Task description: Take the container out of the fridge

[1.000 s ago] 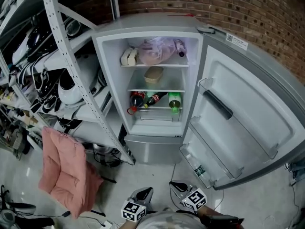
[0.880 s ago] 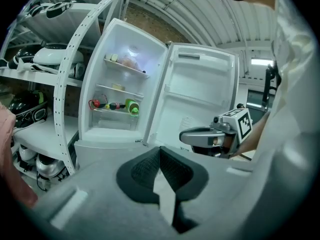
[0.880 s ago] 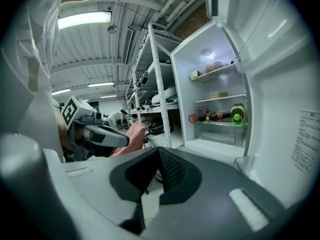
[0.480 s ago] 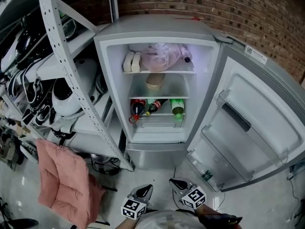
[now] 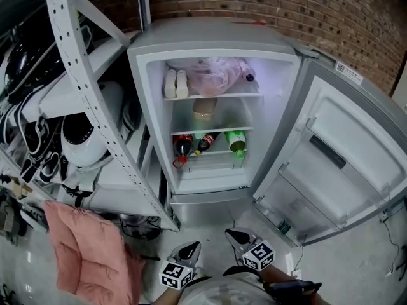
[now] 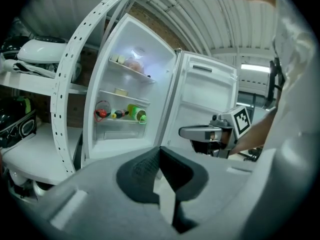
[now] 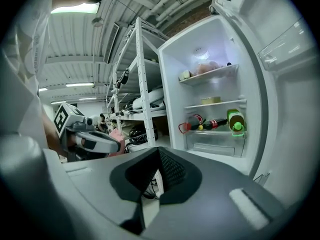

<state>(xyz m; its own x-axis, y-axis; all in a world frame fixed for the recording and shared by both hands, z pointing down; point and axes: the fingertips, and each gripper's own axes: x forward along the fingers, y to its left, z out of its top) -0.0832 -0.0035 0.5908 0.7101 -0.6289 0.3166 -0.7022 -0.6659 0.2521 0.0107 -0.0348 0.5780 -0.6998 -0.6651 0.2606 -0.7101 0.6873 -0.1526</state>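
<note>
My left tool and right tool: grey shells, black mesh-textured pads, each bearing a white cube of black square markers. I wear a pale grey top.

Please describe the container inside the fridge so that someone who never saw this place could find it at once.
Look into the open grey fridge by the brick wall, at its middle shelf. The low beige container stands there alone, under the pink plastic bag and above the lying bottles.
</note>
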